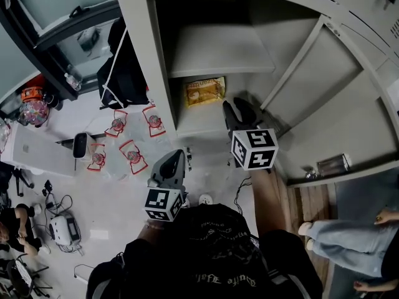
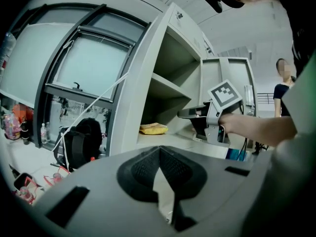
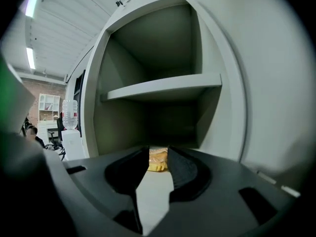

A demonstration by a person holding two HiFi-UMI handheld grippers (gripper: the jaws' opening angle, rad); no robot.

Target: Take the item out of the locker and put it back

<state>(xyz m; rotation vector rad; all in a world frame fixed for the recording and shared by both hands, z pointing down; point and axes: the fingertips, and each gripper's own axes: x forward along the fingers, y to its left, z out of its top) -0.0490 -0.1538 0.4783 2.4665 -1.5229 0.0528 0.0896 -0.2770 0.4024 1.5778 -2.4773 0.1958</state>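
A yellow snack packet (image 1: 204, 92) lies at the back of the locker's lower compartment (image 1: 198, 124), under the grey shelf (image 1: 218, 55). My right gripper (image 1: 240, 111) is at the compartment's front edge, pointing in. It is open with nothing between its pads, and in the right gripper view the packet (image 3: 158, 160) shows through the gap, farther in. My left gripper (image 1: 171, 164) hangs back outside the locker, lower left of the opening, with its jaws together and empty. From the left gripper view the packet (image 2: 153, 128) and the right gripper (image 2: 197, 115) are both visible.
The locker door (image 1: 324, 92) stands swung open to the right. A black backpack (image 1: 121, 73) and several red-framed items (image 1: 134, 154) sit on the floor to the left. A person's legs (image 1: 355, 235) are at the lower right. A water bottle (image 3: 70, 113) stands left of the locker.
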